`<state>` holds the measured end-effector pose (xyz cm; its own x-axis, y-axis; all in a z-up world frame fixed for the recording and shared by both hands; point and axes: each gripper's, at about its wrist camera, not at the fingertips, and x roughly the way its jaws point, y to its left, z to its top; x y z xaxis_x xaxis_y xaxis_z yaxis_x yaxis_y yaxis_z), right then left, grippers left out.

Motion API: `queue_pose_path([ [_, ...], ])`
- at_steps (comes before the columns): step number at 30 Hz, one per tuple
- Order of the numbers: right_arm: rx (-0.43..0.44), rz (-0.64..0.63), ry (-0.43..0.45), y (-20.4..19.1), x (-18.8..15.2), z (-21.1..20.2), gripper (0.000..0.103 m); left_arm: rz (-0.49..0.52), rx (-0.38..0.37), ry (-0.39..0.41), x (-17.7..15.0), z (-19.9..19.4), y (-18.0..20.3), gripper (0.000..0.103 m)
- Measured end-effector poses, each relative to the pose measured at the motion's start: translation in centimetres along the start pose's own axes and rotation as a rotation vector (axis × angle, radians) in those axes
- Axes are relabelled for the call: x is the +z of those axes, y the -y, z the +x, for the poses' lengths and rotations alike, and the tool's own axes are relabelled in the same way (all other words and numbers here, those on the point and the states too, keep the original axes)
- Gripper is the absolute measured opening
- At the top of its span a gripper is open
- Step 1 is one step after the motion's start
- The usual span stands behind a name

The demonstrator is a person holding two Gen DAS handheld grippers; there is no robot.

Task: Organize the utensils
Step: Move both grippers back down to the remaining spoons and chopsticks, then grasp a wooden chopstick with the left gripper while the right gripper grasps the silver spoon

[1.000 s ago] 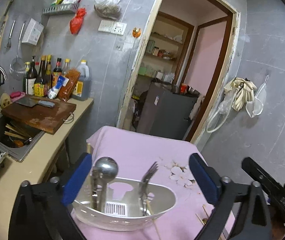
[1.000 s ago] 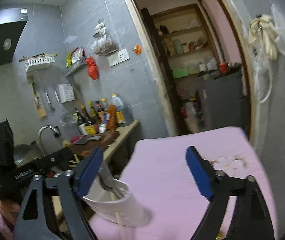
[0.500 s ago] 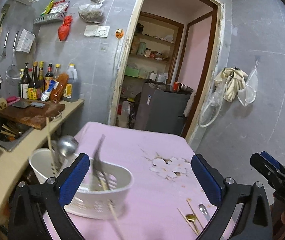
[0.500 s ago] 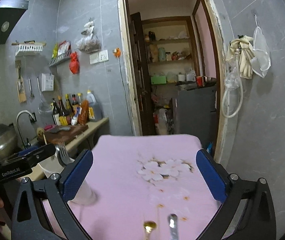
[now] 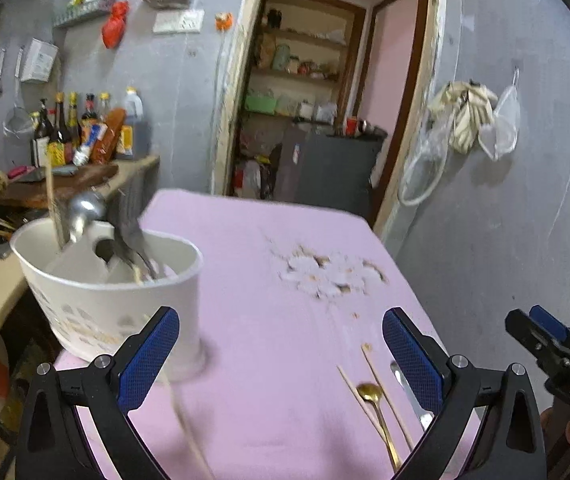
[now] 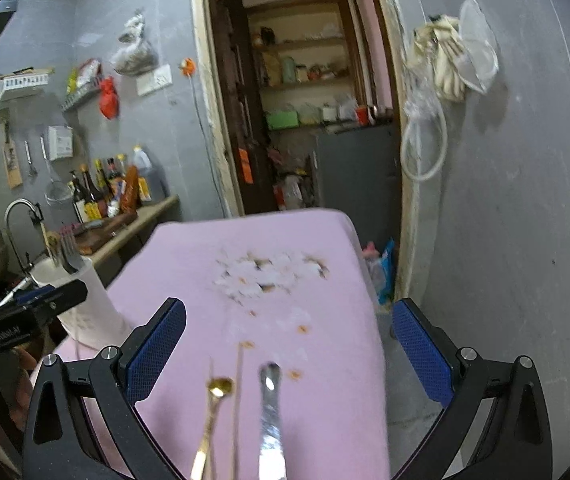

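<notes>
white utensil holder (image 5: 117, 292) upright at table's left edge, one ladle (image 5: 85, 210), one fork (image 5: 133, 236) inside | loose on pink table (image 5: 269, 360): one gold spoon (image 6: 215, 408), one steel spoon (image 6: 271, 408), two chopsticks (image 5: 381, 392) | left tongs (image 5: 281, 356) released, level over table | right tongs (image 6: 289, 348) released above spoons | counter with bottles (image 5: 85, 132) left

Left gripper (image 5: 281, 354): black angular frame, two blue cross-hatched finger pads (image 5: 147, 358), silver screws at the finger joints. Right gripper (image 6: 289, 350): identical black frame, blue textured pads, silver screws. White lettering marks each gripper body. Bare skin shows at the handles.
</notes>
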<state>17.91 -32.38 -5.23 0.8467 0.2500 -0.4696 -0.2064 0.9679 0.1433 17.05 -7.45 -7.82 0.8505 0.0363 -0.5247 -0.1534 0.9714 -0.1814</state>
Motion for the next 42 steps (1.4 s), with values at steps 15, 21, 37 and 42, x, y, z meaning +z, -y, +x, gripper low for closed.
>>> queue_pose_path([
  [15,0.058,0.003,-0.197,3.0,-5.7,6.7,0.101,0.029,-0.039,-0.238,-3.2,6.6,3.3,0.081],
  [21,0.126,-0.018,-0.278,2.4,-7.2,9.0,0.072,-0.04,-0.1,-0.354,-4.8,9.1,2.9,0.066],
  [37,0.149,-0.072,-0.352,0.6,-8.0,10.3,0.069,0.005,-0.127,-0.472,-5.3,11.4,4.3,0.031],
  [42,0.092,-0.148,-0.372,-0.2,-8.5,9.9,0.069,-0.009,-0.148,-0.485,-5.4,11.5,4.3,0.028],
])
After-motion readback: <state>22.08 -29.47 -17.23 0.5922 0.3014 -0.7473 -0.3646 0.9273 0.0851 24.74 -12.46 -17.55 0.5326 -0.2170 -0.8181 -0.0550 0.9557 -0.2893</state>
